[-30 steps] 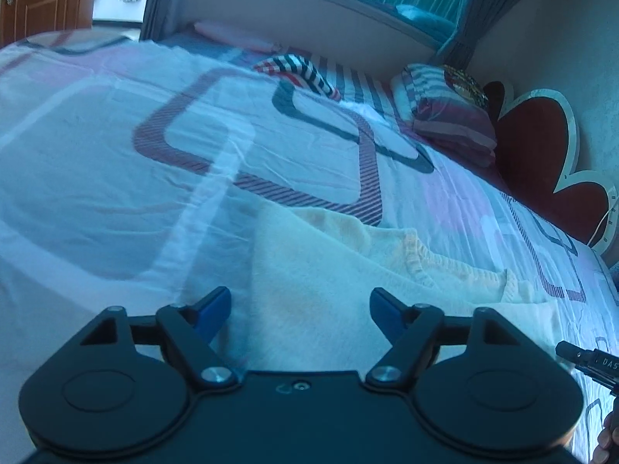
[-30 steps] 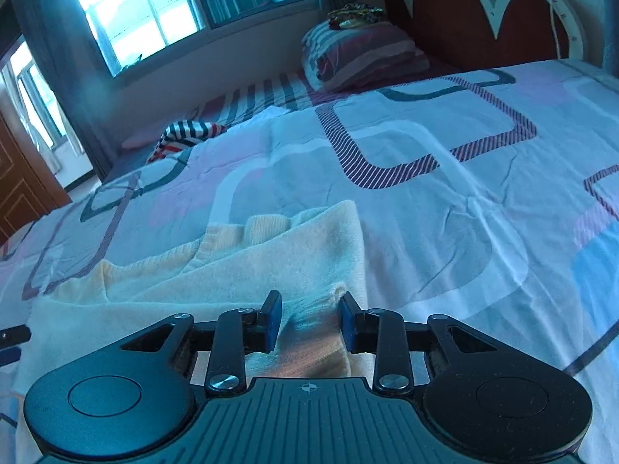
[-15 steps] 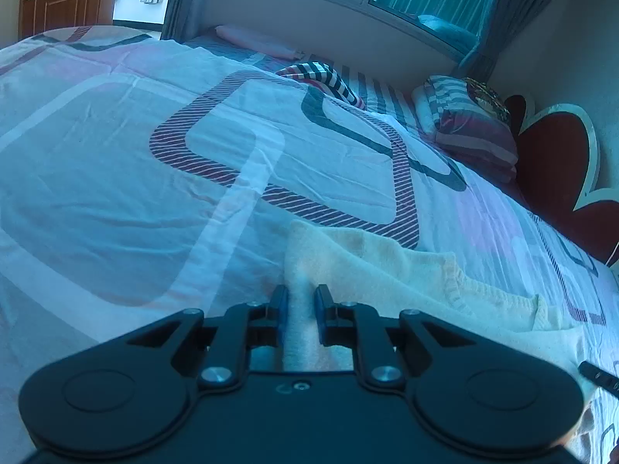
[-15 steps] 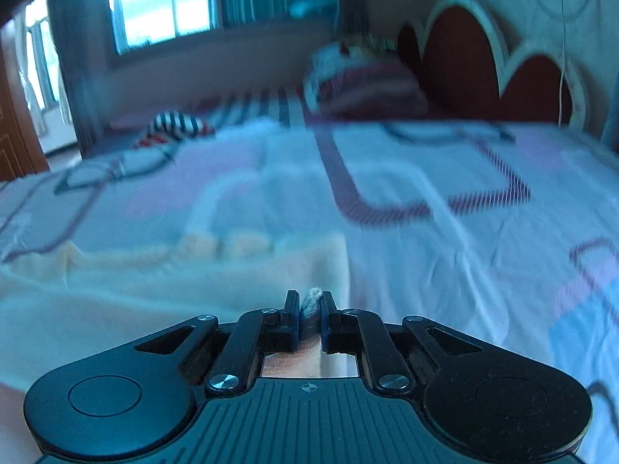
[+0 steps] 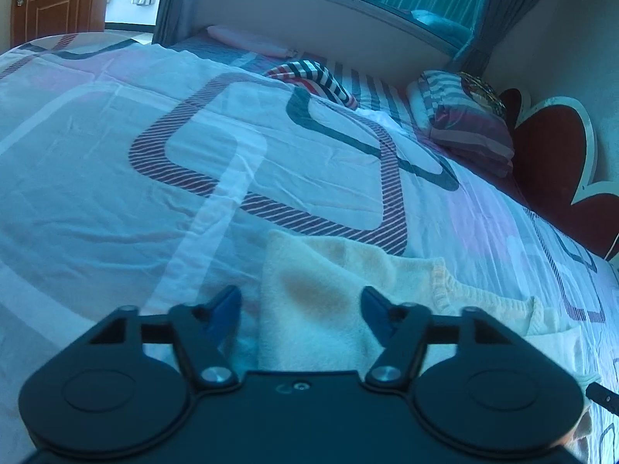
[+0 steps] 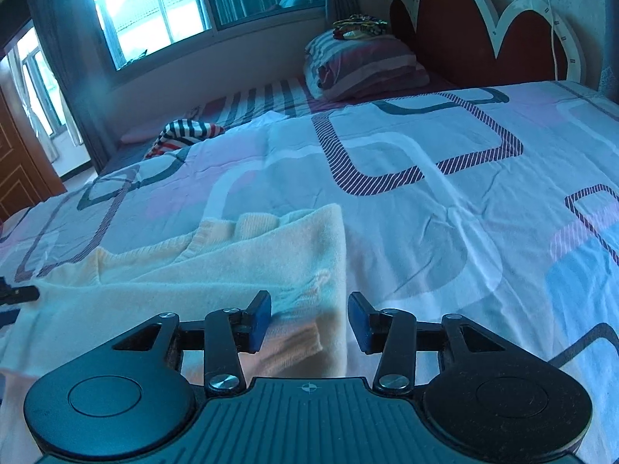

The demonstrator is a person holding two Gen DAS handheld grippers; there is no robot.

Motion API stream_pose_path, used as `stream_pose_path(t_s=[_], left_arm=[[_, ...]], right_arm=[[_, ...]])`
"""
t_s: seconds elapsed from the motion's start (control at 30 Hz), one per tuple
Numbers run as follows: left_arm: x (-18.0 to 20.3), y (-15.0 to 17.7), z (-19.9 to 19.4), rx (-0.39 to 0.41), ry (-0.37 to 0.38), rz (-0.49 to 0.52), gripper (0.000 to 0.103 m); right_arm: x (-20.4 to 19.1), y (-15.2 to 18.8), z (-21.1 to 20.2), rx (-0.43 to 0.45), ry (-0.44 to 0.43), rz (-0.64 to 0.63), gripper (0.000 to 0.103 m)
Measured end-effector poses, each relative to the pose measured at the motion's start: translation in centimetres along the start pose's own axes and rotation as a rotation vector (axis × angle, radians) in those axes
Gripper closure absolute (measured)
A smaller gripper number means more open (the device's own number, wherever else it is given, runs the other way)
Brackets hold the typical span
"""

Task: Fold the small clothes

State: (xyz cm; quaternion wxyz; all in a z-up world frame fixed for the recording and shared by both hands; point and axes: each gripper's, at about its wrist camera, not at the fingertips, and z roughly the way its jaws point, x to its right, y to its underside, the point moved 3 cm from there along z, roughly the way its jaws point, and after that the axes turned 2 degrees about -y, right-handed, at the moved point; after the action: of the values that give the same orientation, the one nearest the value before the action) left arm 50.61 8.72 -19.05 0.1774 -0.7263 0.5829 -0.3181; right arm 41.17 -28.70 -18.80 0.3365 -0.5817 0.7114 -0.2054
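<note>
A small cream knitted garment (image 5: 332, 309) (image 6: 216, 270) lies partly folded on the patterned bedspread (image 5: 154, 178) (image 6: 445, 208). My left gripper (image 5: 300, 309) hovers over the garment's left folded edge, its jaws opening, blue pads apart and off the cloth. In the right wrist view my right gripper (image 6: 309, 319) stands over the garment's right folded edge, jaws opening too, with the cloth lying between the pads but not pinched. The tip of the other gripper shows at the left edge (image 6: 15, 295).
A striped garment (image 5: 313, 77) (image 6: 185, 131) lies near the far side of the bed. A striped pillow (image 5: 464, 131) (image 6: 363, 65) sits against the red scalloped headboard (image 5: 553, 178) (image 6: 464, 34). A window (image 6: 154, 4) and a wooden door (image 5: 50, 0) stand beyond.
Both grippers shut on the garment's edges half a second ago and have since let go, their jaws now spread. The fold lies flat on the bed.
</note>
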Motion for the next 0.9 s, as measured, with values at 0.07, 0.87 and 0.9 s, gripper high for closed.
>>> stream_pose_path(t_s=[0.07,0.87,0.9], left_arm=[[0.1,0.0,0.2,0.002,-0.004,0.009,0.046],[-0.4,0.4,0.1,0.046,-0.029,0.021,0.093],[-0.3,0.4,0.1,0.045,-0.031,0.025,0.093]], right_arm=[[-0.1,0.3,-0.2,-0.006,-0.003,-0.002,0.058],[-1.4,2.4,-0.8,-0.064,0.017,0.012,0.076],[-0.9,2.3,-0.5,-0.056,0.014,0.063,0.075]])
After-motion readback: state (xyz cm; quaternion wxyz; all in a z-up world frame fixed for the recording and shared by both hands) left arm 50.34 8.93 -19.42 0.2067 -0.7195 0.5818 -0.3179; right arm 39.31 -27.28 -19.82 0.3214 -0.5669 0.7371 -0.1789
